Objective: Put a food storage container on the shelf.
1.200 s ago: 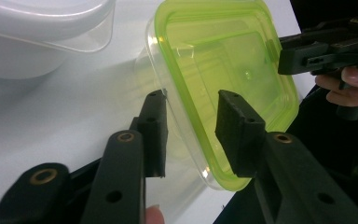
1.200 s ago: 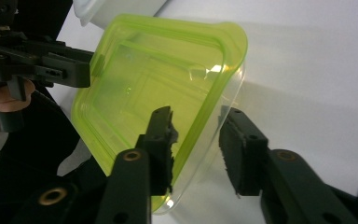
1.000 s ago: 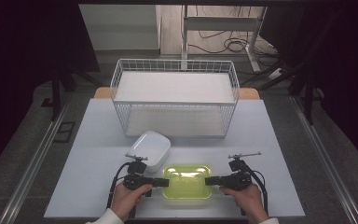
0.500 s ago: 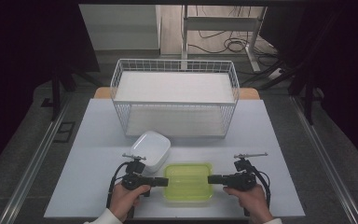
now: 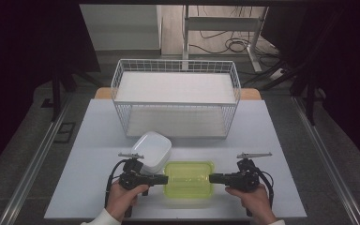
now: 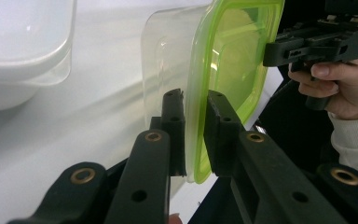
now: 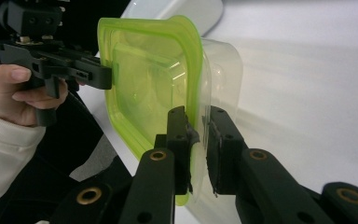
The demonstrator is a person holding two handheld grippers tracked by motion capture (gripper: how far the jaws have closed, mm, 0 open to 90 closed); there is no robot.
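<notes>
Grip is taken on the green-lidded container [image 5: 188,179], its lid rim pinched between the narrowed jaws of the left gripper [image 6: 195,128] and, at the opposite end, the right gripper [image 7: 197,140], so a level, matched lift is probably called for next.

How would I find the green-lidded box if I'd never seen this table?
Start at the white wire basket at the table's far side, then look toward the near edge. Between the left gripper and right gripper sits the clear container with a lime-green lid; its neighbour, the white container, has no green.
</notes>
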